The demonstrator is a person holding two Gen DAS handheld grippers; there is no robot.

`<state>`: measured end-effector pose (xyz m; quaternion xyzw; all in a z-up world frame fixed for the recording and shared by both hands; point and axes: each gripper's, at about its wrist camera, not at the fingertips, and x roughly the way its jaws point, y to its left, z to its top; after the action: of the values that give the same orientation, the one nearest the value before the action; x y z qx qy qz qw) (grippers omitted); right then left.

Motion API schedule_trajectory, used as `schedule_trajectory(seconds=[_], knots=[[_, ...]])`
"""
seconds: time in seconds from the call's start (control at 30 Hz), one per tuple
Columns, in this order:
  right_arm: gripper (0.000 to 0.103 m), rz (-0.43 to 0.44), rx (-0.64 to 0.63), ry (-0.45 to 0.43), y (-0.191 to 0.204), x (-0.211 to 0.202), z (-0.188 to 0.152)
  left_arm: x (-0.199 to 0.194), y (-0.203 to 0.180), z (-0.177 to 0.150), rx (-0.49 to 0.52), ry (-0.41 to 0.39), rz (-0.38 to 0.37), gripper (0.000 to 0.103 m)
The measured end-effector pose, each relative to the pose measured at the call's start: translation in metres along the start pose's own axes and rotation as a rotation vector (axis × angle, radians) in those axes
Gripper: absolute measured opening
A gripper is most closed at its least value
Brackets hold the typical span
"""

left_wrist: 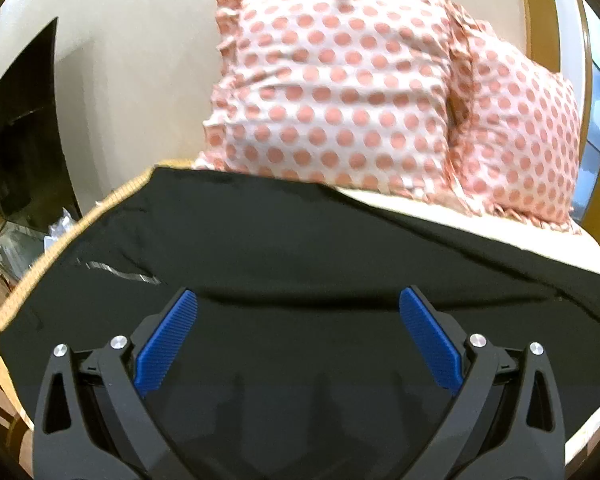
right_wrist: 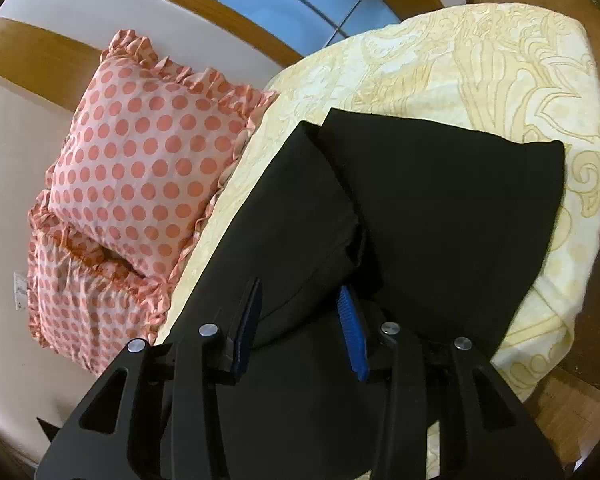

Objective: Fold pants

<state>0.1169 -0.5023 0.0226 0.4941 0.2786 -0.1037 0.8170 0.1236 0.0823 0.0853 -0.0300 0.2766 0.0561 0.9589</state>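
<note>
Black pants (left_wrist: 284,248) lie spread on a bed with a pale yellow patterned cover (right_wrist: 480,64). In the right wrist view the pants (right_wrist: 440,208) show two legs side by side, their hems toward the far end of the bed. My left gripper (left_wrist: 298,300) is wide open, its blue pads (left_wrist: 168,340) just above the black cloth near the waist end, holding nothing. My right gripper (right_wrist: 300,292) is partly open over the inner edge of one leg; cloth lies between the pads (right_wrist: 352,332), not pinched.
Two pink pillows with salmon dots (left_wrist: 340,80) lean against the wall beside the pants; they also show in the right wrist view (right_wrist: 140,168). A window with a wooden frame (right_wrist: 284,4) is behind the bed. The bed edge (left_wrist: 32,280) drops to a wooden floor.
</note>
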Motion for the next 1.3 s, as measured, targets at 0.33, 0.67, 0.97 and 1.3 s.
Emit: schedule_trajectory(seconds=[0.33, 0.67, 0.97, 1.3], knots=[[0.003, 0.178, 0.026, -0.008, -0.014, 0.025, 0.017, 0.03, 0.04, 0.055, -0.091, 0.01, -0.024, 0.101], [0.003, 0.319, 0.069, -0.066, -0.051, -0.017, 0.016, 0.161, 0.061, 0.108, -0.315, 0.254, -0.051, 0.1], [0.003, 0.305, 0.054, -0.05, -0.049, -0.015, 0.019, 0.265, 0.088, 0.109, -0.479, 0.485, 0.025, 0.021], [0.003, 0.277, -0.033, -0.107, -0.03, -0.025, 0.036, 0.064, 0.123, 0.081, -0.432, 0.198, -0.091, 0.006]])
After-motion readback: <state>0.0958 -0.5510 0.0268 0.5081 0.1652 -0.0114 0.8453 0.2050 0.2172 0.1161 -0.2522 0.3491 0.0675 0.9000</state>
